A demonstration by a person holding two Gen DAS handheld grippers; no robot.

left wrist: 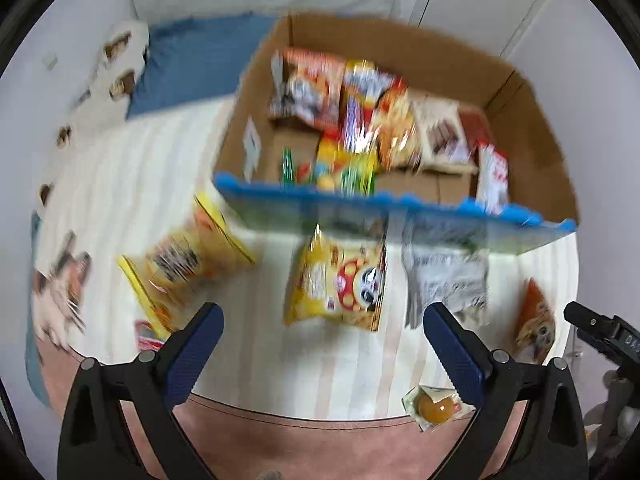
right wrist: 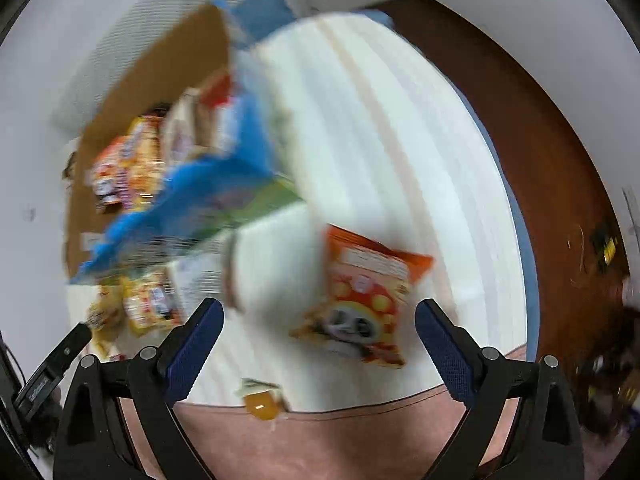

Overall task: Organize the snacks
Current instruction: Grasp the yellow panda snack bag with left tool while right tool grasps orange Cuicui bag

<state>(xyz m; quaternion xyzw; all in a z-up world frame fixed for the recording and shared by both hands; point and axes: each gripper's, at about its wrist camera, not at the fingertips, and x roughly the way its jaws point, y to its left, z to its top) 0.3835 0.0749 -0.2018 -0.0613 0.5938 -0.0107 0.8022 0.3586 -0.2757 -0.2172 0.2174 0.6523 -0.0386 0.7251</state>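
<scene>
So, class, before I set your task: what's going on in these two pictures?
Someone is sorting snacks on a bed with a handheld tool in each hand. Both the left tool and the right tool are open and empty. A cardboard box already holds several packets. A yellow snack bag, an orange snack bag, a silver packet and a small jelly cup lie loose on the striped cover.

Left tongs (left wrist: 322, 318) and right tongs (right wrist: 319, 314) gape, empty
</scene>
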